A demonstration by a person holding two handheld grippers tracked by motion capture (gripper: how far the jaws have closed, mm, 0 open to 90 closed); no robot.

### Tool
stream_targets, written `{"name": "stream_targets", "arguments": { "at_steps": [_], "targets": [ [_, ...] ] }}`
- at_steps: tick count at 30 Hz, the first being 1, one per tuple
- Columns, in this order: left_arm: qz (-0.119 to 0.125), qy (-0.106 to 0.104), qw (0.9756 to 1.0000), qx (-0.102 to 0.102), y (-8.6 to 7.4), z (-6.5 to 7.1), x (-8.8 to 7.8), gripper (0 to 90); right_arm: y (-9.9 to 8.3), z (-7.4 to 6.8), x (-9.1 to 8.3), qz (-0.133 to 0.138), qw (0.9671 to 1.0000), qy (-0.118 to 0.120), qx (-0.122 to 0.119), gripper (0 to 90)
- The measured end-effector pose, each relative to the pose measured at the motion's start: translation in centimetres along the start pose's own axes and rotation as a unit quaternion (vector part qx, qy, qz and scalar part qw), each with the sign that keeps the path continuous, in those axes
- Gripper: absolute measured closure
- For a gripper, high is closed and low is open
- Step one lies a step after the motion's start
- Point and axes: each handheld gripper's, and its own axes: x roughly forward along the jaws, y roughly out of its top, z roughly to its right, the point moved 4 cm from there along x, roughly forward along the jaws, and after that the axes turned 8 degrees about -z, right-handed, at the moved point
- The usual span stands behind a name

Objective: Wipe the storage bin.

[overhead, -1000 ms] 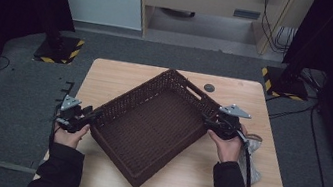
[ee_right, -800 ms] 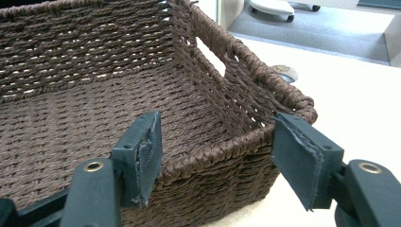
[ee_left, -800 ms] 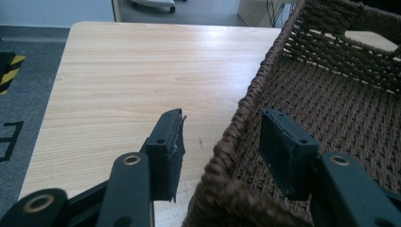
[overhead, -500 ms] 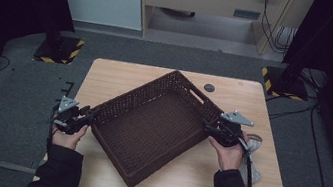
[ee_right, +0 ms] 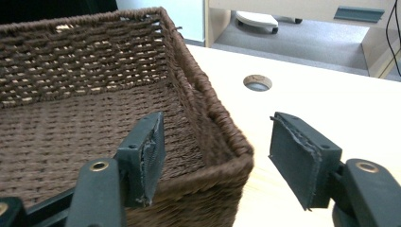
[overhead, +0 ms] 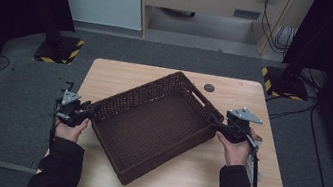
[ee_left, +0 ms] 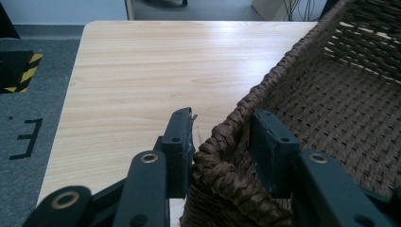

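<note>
With the left gripper (ee_left: 220,142) closing on the dark brown woven rectangular basket's (overhead: 154,124) left corner and the right gripper (ee_right: 215,156) straddling the right corner without gripping it, a lift now is risking the basket tipping.

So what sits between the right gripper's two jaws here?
The wicker basket's corner rim. In the right gripper view, the right gripper straddles it, jaws apart, pads off the weave, having just been closing.

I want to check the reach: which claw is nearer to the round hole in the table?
Right. The right claw is at the wicker basket corner just below the hole; the left claw is at the opposite corner.
</note>
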Motion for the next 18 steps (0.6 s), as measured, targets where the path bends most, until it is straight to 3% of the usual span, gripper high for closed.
{"name": "stream_targets", "arguments": {
  "at_steps": [5, 9, 13, 18],
  "targets": [
    [-0.003, -0.008, 0.9999, -0.011, 0.1, -0.3, 0.2, 54.7, -0.6, 0.6, 0.5, -0.016, 0.9999, -0.002, 0.0, 45.9],
    [-0.002, -0.01, 0.9999, -0.013, 0.1, -0.2, -0.1, 47.9, -0.6, 0.4, 0.3, -0.018, 0.9997, 0.019, 0.001, 58.4],
    [0.02, -0.01, 0.9996, -0.014, 0.3, 0.1, -0.8, 43.9, -0.6, 0.1, 0.0, -0.03, 0.9994, 0.014, -0.003, 59.4],
    [0.021, -0.003, 0.9998, -0.003, 0.2, 0.4, -1.4, 39.6, -1.4, -0.5, -1.2, -0.032, 0.9993, 0.017, 0.0, 58.9]
  ]
}}
